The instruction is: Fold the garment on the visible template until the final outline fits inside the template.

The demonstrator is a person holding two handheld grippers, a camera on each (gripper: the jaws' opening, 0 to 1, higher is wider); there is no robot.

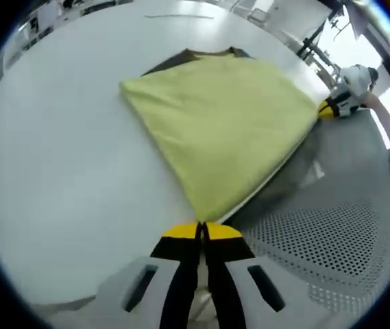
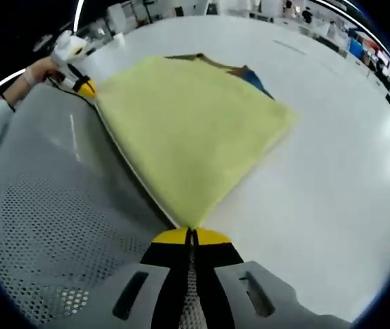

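Both claws pinched corners of the yellow garment [image 1: 222, 130] at the near edge of the white bench [image 1: 57, 171]. The left claw [image 1: 201, 232] had its yellow-tipped jaws pressed together on one corner; in the same view the right claw [image 1: 333, 108] gripped the neighbouring corner along that edge. The right gripper view showed the mirror arrangement: the right claw [image 2: 191, 236] shut on its corner, the left claw [image 2: 85, 87] holding the far one, with a hand [image 2: 40, 72] behind it.

Risks from this position, as a judgement:
- Uneven pull between the two claws would skew the layers and push the outline off square.
- A shallow pinch could catch only the top layer — the lower layers would stay behind and the fold would open.
- The held edge lay along the bench edge, beside a grey perforated surface [image 1: 325, 240]; a drag in that direction could take cloth off the bench.

Garment condition: it lay flat, already folded to a roughly four-sided shape, smooth on top, with a pale underside edge visible along the held side. A dark brown and blue strip [image 2: 232, 68] showed past its far edge — whether this belonged to the template could not be told.
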